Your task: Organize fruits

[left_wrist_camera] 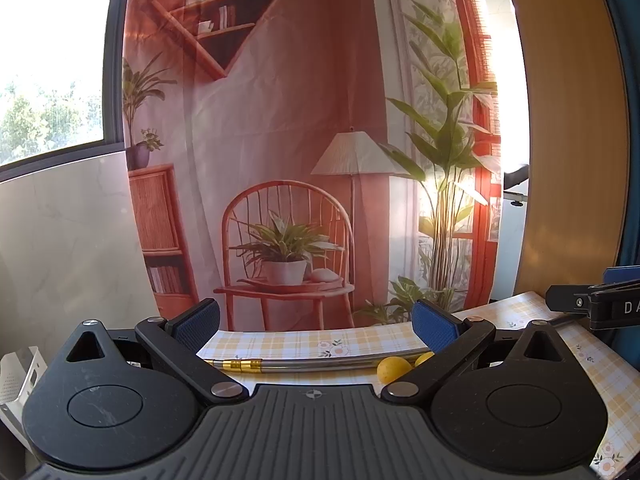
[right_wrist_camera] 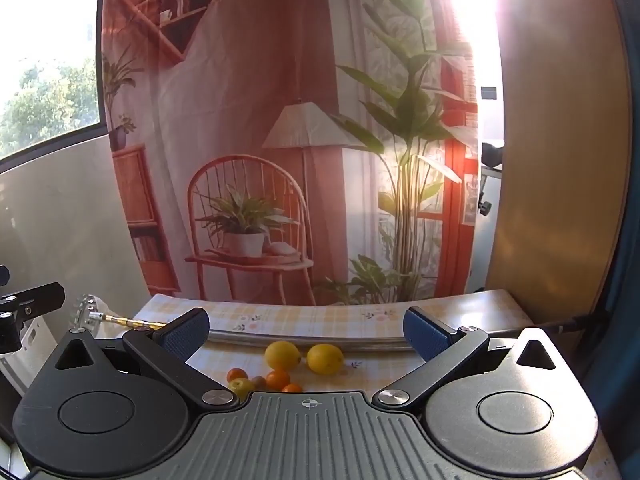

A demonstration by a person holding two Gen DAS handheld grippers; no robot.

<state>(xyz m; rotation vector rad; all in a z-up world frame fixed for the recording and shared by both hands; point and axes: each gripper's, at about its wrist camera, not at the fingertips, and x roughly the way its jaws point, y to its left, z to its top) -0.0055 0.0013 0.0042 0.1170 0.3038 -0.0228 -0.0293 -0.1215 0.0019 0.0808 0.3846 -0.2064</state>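
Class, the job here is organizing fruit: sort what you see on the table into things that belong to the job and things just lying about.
Belongs to the job:
two lemons
small oranges
small yellow-green fruit

Just lying about:
metal rod with a gold fitting
checked tablecloth
printed backdrop

Two lemons (right_wrist_camera: 282, 355) (right_wrist_camera: 325, 358) side by side on table (right_wrist_camera: 320, 318), metal rod (right_wrist_camera: 304, 339) just behind them; smaller fruits (right_wrist_camera: 277, 379) clustered in front-left, possibly touching. Printed backdrop (right_wrist_camera: 260, 140) hangs behind table.

Two lemons (right_wrist_camera: 282, 355), three oranges (right_wrist_camera: 277, 379)
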